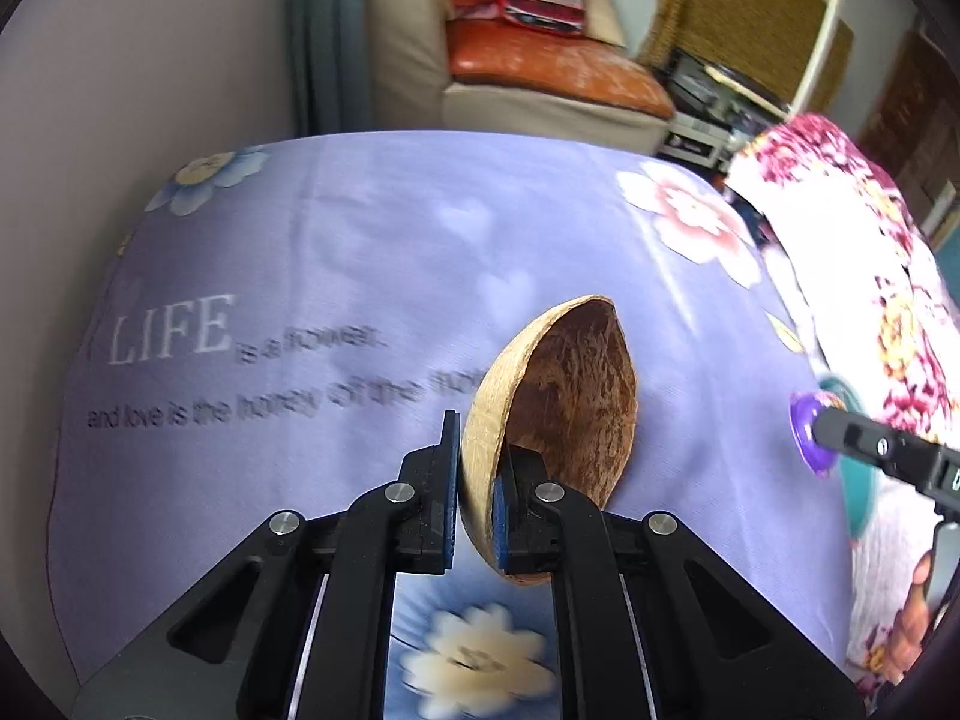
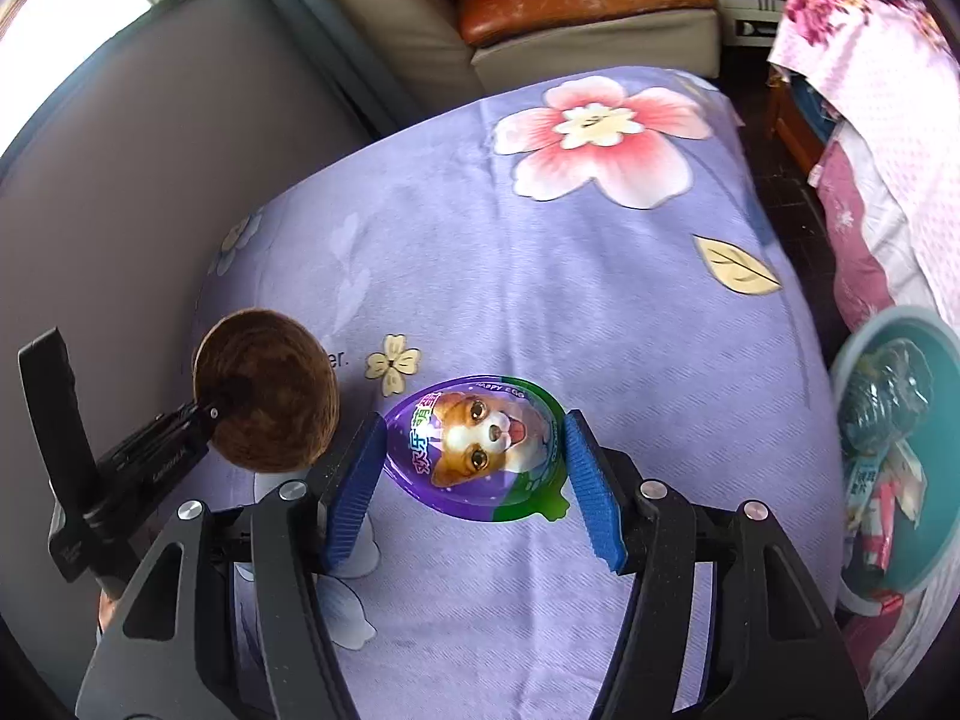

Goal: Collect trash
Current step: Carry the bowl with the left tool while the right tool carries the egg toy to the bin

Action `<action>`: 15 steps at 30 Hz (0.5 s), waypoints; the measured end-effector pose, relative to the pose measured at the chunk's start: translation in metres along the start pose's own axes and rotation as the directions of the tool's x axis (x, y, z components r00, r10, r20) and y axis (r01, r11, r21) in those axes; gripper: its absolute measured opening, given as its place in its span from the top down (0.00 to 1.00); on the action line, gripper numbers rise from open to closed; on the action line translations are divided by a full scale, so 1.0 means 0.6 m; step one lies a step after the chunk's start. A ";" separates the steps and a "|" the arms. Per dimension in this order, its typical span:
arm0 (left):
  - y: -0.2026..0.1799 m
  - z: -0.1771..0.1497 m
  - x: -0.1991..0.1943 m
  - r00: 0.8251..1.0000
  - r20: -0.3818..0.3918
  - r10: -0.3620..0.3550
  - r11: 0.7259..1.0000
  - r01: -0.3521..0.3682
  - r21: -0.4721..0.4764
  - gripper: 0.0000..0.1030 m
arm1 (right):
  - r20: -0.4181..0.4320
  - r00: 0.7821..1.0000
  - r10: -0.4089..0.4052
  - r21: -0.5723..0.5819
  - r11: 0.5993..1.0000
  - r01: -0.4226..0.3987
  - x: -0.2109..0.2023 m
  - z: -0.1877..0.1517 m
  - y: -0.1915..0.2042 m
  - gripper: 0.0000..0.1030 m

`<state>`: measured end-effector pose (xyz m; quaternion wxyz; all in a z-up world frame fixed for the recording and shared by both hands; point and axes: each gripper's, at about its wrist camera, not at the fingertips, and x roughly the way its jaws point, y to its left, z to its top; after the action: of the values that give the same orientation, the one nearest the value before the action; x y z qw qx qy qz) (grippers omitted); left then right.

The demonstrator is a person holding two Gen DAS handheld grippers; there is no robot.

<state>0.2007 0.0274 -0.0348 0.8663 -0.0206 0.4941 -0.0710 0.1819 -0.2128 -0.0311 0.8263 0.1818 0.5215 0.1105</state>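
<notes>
Both grippers held trash above the purple bedsheet (image 2: pixel 540 276).
The left gripper (image 1: pixel 480 498) pinched a coconut shell's (image 1: pixel 558 414) rim; the right gripper (image 2: pixel 474 468) clasped an egg-shaped package (image 2: pixel 480 450) near the bin (image 2: pixel 936 456).

The coconut shell half (image 1: pixel 558 414) has a rough, fibrous brown interior and a paler, matt, smoother outer face. The egg-shaped package (image 2: pixel 480 450) is glossy printed plastic. The bedsheet (image 2: pixel 540 276) is matt woven cloth with a fine ribbed texture. The tongs (image 2: pixel 474 480) are matt black plastic with ridged blue pads (image 2: pixel 591 492) and bright metal pins.
</notes>
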 end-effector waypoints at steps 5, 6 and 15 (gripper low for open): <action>-0.075 -0.019 -0.017 0.999 -0.008 -0.041 0.997 0.042 0.072 0.91 | 0.054 0.998 0.013 0.050 0.999 -0.016 -0.043 -0.019 -0.052 0.44; -0.094 -0.021 -0.020 0.999 -0.009 -0.050 0.995 0.050 0.089 0.91 | 0.070 0.997 0.016 0.062 0.998 -0.020 -0.055 -0.024 -0.063 0.44; -0.272 -0.046 -0.023 0.989 -0.051 -0.137 0.961 0.145 0.233 0.91 | 0.186 0.983 -0.007 0.165 0.986 -0.024 -0.152 -0.058 -0.162 0.44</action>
<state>0.1536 -0.1309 -0.0198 0.8466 0.0488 0.4943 -0.1912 0.1106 -0.3284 -0.0100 0.8527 0.2622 0.4488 0.0527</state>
